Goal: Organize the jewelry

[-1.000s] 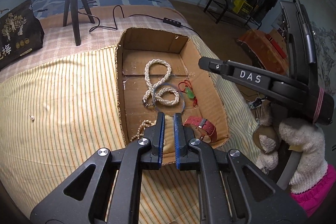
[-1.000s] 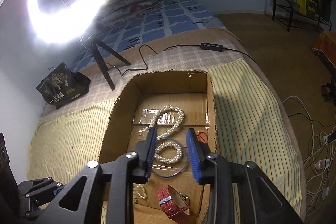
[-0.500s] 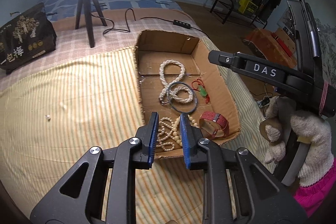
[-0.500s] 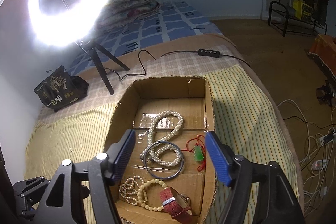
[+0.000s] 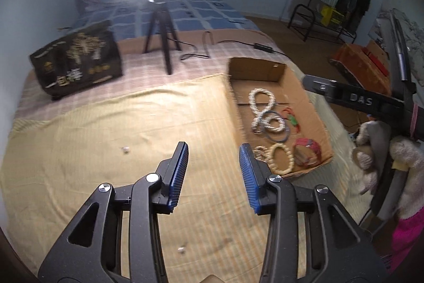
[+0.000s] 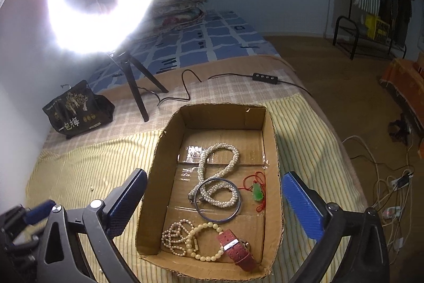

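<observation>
An open cardboard box (image 6: 273, 150) (image 5: 254, 68) lies on the striped yellow cloth. Inside are a pearl necklace (image 6: 230, 150) (image 5: 261, 97), a blue bangle (image 6: 233, 214), a green pendant on red cord (image 6: 257, 192), a red watch (image 6: 235, 246) (image 5: 311, 146), a cream bead bracelet (image 6: 204, 256) (image 5: 281, 158) and a thin pearl strand (image 6: 172, 235). My left gripper (image 5: 213, 149) hovers over the cloth left of the box, jaws opening, nothing between them. Above the box's near half my right gripper (image 6: 214, 175) is spreading wide and holds nothing.
A ring light on a tripod (image 5: 159, 49) (image 6: 132, 97) and a black bag (image 5: 76, 68) stand at the back. Its cable and switch (image 6: 265, 78) run behind the box. Small loose beads (image 5: 125, 149) dot the cloth. A plush toy (image 5: 371, 158) and floor cables (image 6: 384, 190) lie off the right edge.
The left gripper went from shut at the box's near corner to open, and swung left and back over the cloth. The right gripper widened its jaws and lifted back from the bangle.
</observation>
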Tool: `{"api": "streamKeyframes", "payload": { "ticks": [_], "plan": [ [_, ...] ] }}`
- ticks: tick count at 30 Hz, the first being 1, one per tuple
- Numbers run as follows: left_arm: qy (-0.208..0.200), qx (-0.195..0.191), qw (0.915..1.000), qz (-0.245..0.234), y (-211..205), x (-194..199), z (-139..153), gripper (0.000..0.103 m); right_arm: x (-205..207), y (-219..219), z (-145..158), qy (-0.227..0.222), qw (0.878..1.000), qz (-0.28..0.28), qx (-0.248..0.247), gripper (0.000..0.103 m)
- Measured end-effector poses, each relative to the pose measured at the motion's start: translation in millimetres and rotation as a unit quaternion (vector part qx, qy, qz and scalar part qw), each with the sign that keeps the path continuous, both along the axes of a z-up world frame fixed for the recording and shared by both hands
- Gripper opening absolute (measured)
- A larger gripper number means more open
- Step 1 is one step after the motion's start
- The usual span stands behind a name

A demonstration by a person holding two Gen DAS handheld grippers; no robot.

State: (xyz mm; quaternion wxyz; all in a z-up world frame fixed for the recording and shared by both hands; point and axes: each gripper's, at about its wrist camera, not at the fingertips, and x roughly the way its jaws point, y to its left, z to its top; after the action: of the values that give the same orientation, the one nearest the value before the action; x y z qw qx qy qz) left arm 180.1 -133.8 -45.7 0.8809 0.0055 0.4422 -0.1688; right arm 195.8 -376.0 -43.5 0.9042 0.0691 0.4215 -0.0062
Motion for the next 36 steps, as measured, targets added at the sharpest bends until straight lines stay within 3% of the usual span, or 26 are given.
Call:
{"api": "streamKeyframes", "payload": {
  "ticks": [6, 10, 16, 22, 36],
  "plan": [
    [-0.006, 0.016, 0.9996, 0.023, 43, -7, 2, 0.040, -10, 17, 18, -0.040, 0.999, 0.006, -0.027, 0.103],
    [-0.001, 0.014, 0.9986, 0.050, 75, -8, -1, 0.040, -15, 32, 21, -0.055, 0.998, 0.034, -0.011, 0.103],
    [0.012, -0.007, 0.9959, 0.089, 109, 5, -8, 0.040, -27, 69, 11, -0.036, 0.994, 0.099, -0.028, 0.102],
    [0.029, -0.011, 0.9953, 0.092, 116, 18, -22, 0.040, -48, 94, 4, -0.026, 0.988, 0.151, -0.027, 0.100],
    [0.071, -0.032, 0.9919, 0.100, 126, 38, -49, 0.040, -87, 142, -34, 0.031, 0.971, 0.239, 0.001, 0.081]
  ]
}}
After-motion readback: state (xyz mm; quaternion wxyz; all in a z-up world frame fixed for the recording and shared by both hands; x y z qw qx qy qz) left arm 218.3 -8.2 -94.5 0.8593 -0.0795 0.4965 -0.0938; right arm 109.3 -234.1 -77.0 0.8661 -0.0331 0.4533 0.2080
